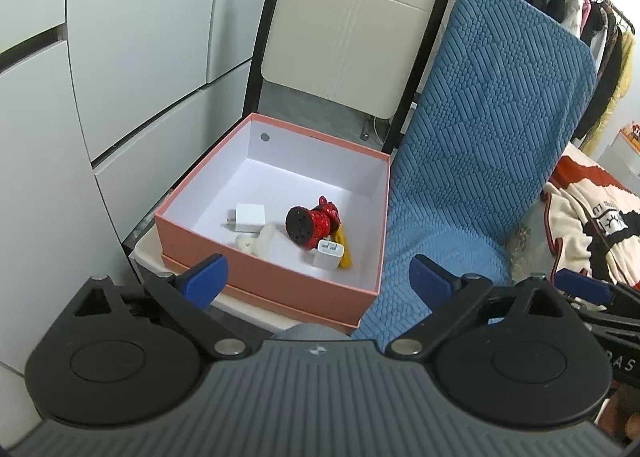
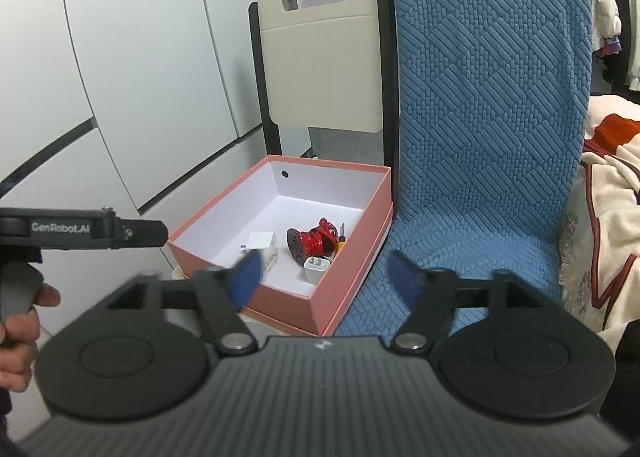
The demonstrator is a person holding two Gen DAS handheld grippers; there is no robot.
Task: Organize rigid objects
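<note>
Ahead of both spread, empty grippers: left gripper (image 1: 318,277), right gripper (image 2: 326,277); pink box (image 1: 280,277) holds chargers, red toy (image 1: 314,223).

You get even, soft indoor light in both views, bright enough to read colours, with no harsh glare. The white inside of the pink box (image 1: 304,173) is the brightest area, and its near wall throws a faint shadow over the floor of the box. Your fisheye lenses bend the wardrobe doors (image 1: 132,57) into curves and darken the corners. The left wrist view is sharp. In the right wrist view the right gripper (image 2: 326,277) is smeared by motion blur, especially its blue fingertips (image 2: 246,277).
</note>
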